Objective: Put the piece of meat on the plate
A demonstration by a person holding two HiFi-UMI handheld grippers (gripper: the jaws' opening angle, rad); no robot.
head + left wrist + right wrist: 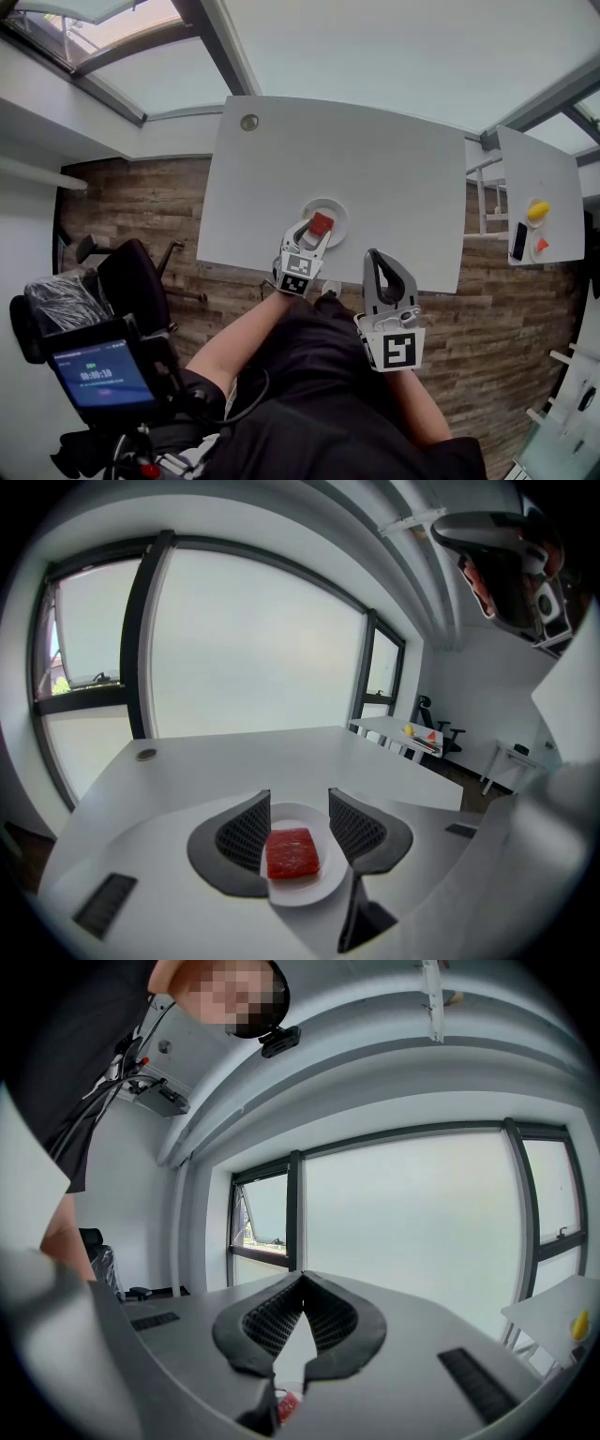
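Note:
The red piece of meat [322,224] lies flat on a small round white plate [336,208] near the front edge of the white table [375,159]. My left gripper [314,231] hovers over the plate and is open. In the left gripper view its jaws stand either side of the meat [292,853] on the plate [302,898], and I cannot tell whether they touch it. My right gripper [378,259] is held off the table's front edge, close to the person's body. Its fingertips [302,1277] touch and hold nothing.
A round grommet [248,122] sits at the table's far left corner. A second white table [553,187] at the right carries a yellow object [537,211], a red one [542,246] and a black phone [518,241]. A black office chair [131,277] stands on the wood floor at left.

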